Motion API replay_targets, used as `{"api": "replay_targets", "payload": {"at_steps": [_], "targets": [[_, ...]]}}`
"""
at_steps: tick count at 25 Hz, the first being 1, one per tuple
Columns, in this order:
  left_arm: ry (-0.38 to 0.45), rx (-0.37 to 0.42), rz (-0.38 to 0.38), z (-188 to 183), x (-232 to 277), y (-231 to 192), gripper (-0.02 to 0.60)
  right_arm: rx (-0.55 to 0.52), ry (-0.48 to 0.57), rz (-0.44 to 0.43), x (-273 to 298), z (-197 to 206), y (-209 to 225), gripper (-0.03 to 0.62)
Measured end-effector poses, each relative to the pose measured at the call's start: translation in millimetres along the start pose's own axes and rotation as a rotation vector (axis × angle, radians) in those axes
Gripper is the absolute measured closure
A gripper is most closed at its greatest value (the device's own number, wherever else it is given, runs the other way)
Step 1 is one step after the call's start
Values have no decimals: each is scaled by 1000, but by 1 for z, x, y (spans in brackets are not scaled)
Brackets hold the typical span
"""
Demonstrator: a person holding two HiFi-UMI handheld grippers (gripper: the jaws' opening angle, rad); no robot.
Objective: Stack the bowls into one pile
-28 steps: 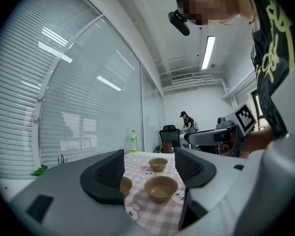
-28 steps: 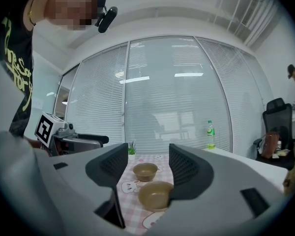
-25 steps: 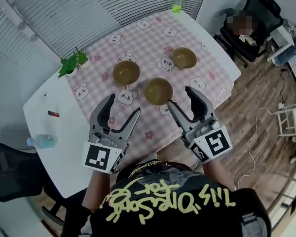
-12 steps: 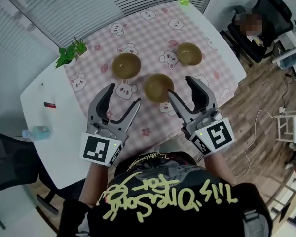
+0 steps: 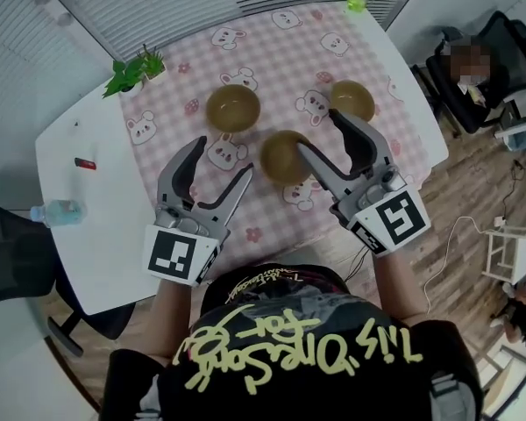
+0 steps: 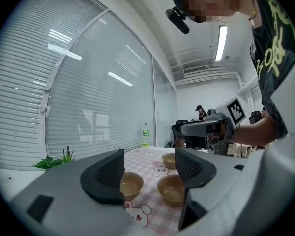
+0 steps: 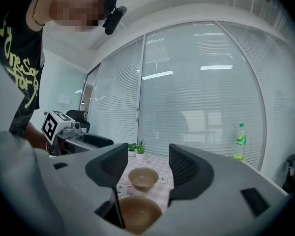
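Pink checked bear-print tablecloth (image 5: 272, 51) carries three round brown bowls, unstacked: left bowl (image 5: 232, 107), middle bowl (image 5: 283, 154), right bowl (image 5: 352, 98). Jaws of the left gripper (image 5: 223, 158) gape wide, empty; the right gripper (image 5: 320, 132), equally wide and empty, hangs just beside the middle bowl.

You worked over a pink-and-white checked cloth (image 5: 280, 68) printed with white bears, on a white table (image 5: 70, 209). The left bowl (image 5: 232, 108), middle bowl (image 5: 283, 154) and right bowl (image 5: 352, 99), all 3, were olive-tan. Your left gripper (image 5: 223, 156) and right gripper (image 5: 319, 130) were grey with black pads and black-and-white square markers.
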State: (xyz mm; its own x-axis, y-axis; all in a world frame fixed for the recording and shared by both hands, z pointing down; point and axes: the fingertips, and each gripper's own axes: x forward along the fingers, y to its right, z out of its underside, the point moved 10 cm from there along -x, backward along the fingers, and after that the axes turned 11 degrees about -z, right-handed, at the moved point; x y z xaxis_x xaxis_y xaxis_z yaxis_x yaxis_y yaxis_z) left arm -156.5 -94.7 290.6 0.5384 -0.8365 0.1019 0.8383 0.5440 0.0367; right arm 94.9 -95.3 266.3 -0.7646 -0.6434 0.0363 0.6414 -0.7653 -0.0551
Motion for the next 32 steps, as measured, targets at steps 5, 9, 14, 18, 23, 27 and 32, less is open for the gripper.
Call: {"api": "replay_targets", "payload": {"at_steps": [5,9,14,18,23,27,32], "targets": [[-7,10,-33,9,11,-6,261,-56,-29,-125,22,14,21,350],[-17,15,-52,14,19,-13,259,-38,-43,-199,37,26,39,350],[-35,28,-61,23,29,-21,253,-39,-79,-308,55,38,52,349],[-58,33,-66,32,36,-26,245,-26,-120,-367,70,51,59,349],[-73,30,-69,42,43,-31,242,1,-157,-444,88,65,67,341],[-101,32,-67,50,50,-33,241,16,-200,-490,101,75,74,341],[-132,31,-78,65,58,-40,241,14,-263,-550,116,88,77,341]]}}
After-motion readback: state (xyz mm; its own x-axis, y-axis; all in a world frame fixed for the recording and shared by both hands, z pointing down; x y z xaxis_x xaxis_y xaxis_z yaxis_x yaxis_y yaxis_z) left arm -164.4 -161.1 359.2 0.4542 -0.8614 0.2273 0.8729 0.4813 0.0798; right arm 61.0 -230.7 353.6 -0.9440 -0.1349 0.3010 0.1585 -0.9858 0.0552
